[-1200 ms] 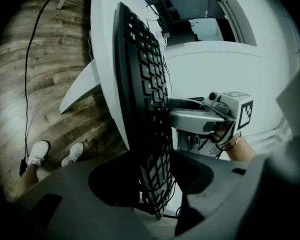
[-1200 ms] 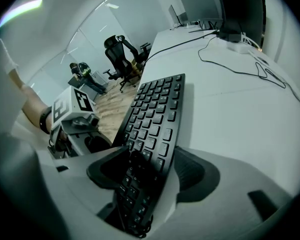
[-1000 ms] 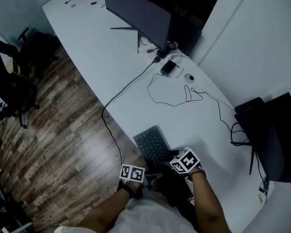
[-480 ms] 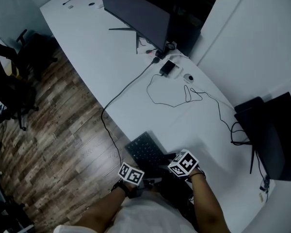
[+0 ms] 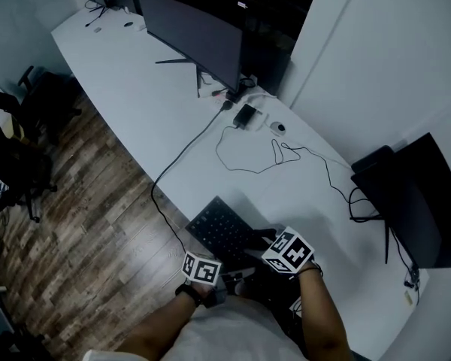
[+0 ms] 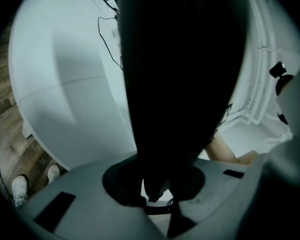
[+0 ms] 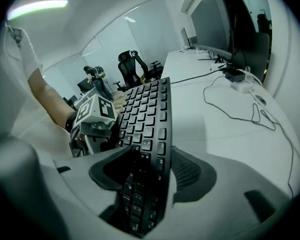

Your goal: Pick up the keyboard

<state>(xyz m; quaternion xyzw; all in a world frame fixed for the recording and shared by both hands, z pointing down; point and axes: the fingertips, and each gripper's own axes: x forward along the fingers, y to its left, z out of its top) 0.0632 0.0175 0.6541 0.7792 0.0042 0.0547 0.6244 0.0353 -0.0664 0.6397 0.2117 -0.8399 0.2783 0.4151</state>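
The black keyboard [image 5: 218, 228] is held off the white desk [image 5: 158, 104] near its front edge, tilted, with a gripper at each side of its near end. My left gripper [image 5: 233, 279] grips the keyboard's left edge; in the left gripper view the dark keyboard [image 6: 185, 59] fills the gap of my left gripper [image 6: 157, 194], whose jaws are closing on it. My right gripper [image 5: 261, 241] has the keyboard [image 7: 147, 114] standing between its jaws [image 7: 145, 171], both pads against it while the jaws ease open slightly.
A large monitor [image 5: 195, 32] stands at the desk's back, with a black adapter [image 5: 246, 115], a mouse [image 5: 276, 127] and loose cables [image 5: 244, 160] ahead of the keyboard. Another dark screen [image 5: 413, 201] sits right. Office chairs [image 5: 30, 119] stand on the wooden floor [image 5: 83, 224] at left.
The keyboard has come up off the desk with both grippers, which rose together. The left gripper has closed onto its edge.
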